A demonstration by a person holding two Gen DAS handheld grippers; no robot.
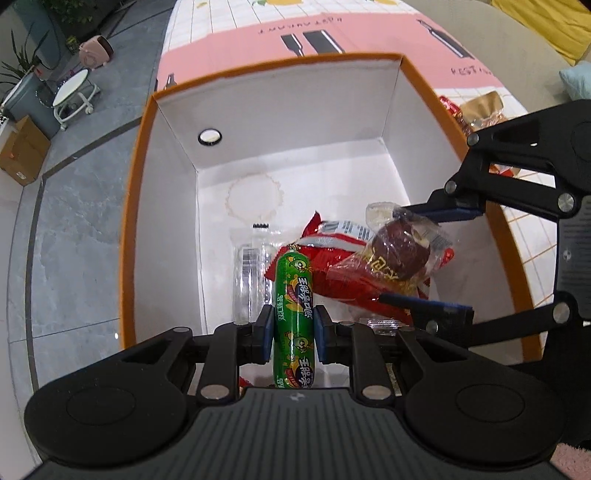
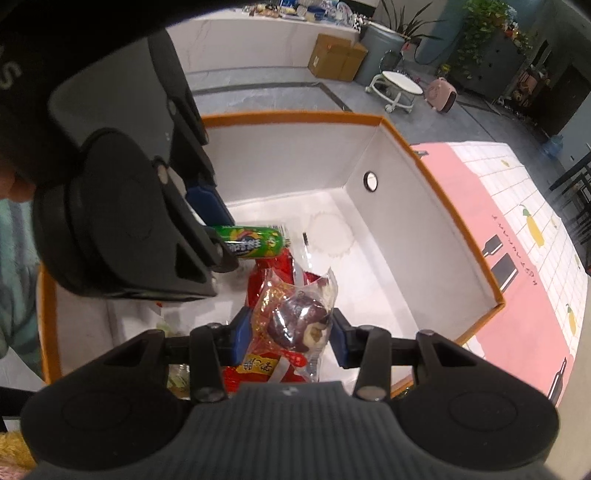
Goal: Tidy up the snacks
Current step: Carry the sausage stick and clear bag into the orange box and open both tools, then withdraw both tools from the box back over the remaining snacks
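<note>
My left gripper (image 1: 294,334) is shut on a green sausage stick (image 1: 294,317), held lengthwise over the open orange-rimmed white box (image 1: 258,177). My right gripper (image 2: 288,338) is shut on a clear-wrapped dark red date snack (image 2: 299,321); in the left wrist view that date snack (image 1: 400,251) hangs between the right gripper (image 1: 430,258) blue pads. In the right wrist view the left gripper (image 2: 218,225) holds the sausage stick (image 2: 255,242) above the box (image 2: 436,236). Red snack packets (image 1: 332,258) and a clear empty wrapper (image 1: 251,273) lie on the box floor.
The box stands on a pink and white patterned tablecloth (image 1: 369,33). More wrapped snacks (image 1: 476,110) lie on the cloth beyond the box's right wall. Grey tiled floor (image 1: 74,221), a white stool (image 1: 72,92) and a cardboard carton (image 1: 22,151) are to the left.
</note>
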